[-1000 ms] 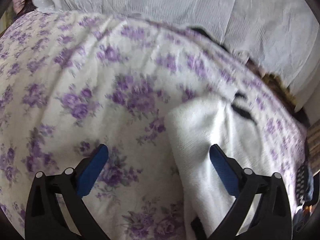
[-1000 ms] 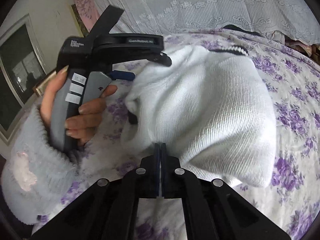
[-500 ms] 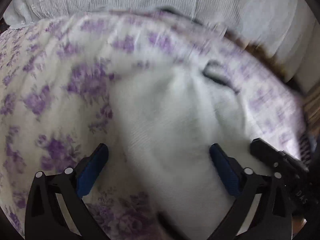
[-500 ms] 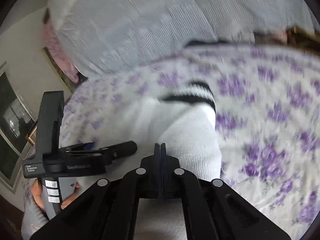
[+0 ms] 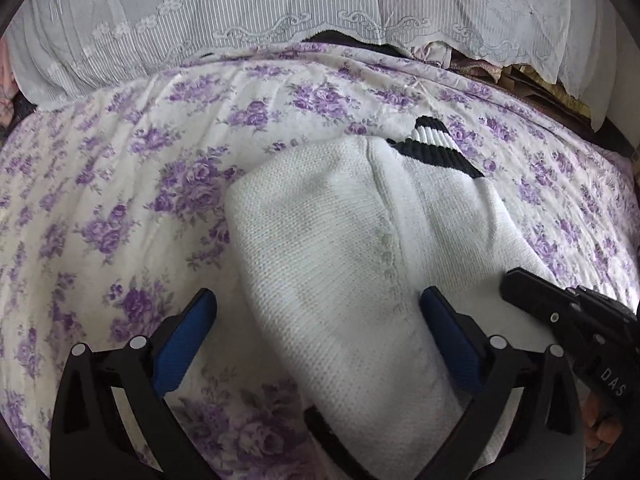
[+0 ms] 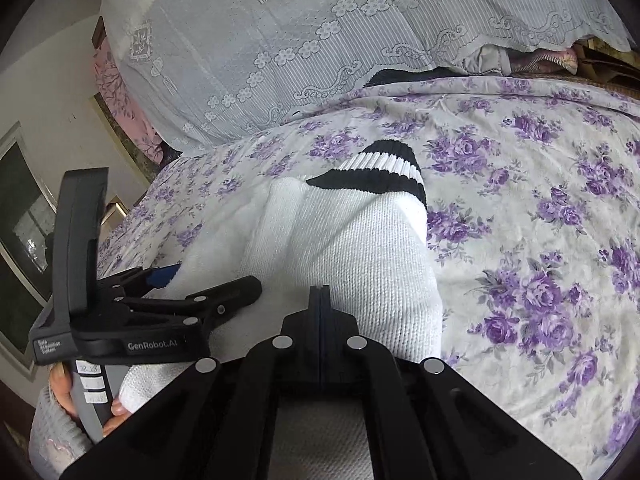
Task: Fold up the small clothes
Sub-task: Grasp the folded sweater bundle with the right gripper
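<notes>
The white knitted sweater with black-striped cuff [image 5: 360,264] is being folded on the purple-flowered bedsheet [image 5: 120,184]; further folds seemingly remain. Left gripper [image 5: 316,316] is being held open, right gripper [image 6: 320,300] closed empty.

sweater [image 5: 340,248] on bedspread [image 5: 120,184] | lace cover [image 5: 240,12] behind | left tongs [image 5: 316,320] straddle sweater's near edge
</notes>
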`<act>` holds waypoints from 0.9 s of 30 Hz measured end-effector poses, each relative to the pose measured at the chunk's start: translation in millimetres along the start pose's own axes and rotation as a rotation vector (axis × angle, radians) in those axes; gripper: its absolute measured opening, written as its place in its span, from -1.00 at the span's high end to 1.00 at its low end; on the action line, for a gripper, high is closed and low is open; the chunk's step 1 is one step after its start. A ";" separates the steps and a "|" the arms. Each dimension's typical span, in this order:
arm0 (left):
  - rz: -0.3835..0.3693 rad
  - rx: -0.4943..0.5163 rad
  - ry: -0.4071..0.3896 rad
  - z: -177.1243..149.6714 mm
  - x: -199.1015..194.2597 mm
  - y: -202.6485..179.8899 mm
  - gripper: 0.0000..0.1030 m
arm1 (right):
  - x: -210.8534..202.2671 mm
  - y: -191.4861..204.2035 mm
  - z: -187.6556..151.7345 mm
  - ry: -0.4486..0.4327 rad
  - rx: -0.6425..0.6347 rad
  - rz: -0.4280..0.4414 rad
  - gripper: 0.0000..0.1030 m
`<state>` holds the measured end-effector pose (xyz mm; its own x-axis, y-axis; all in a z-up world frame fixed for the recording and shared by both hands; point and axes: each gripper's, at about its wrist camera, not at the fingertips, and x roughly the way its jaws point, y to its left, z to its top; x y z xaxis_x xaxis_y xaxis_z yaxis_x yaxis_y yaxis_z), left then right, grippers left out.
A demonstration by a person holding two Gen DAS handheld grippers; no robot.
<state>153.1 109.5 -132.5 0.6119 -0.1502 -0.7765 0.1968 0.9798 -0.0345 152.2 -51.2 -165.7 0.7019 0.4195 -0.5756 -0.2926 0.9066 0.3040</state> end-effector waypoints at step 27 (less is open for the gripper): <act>0.072 -0.040 -0.054 -50.8 -50.4 -3.2 -0.92 | -18.4 -7.2 -14.5 -0.027 0.032 0.056 1.00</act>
<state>82.7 120.6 -125.3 0.6638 -0.0854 -0.7431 0.1207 0.9927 -0.0062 132.0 -64.9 -168.3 0.7025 0.4682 -0.5360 -0.3114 0.8794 0.3601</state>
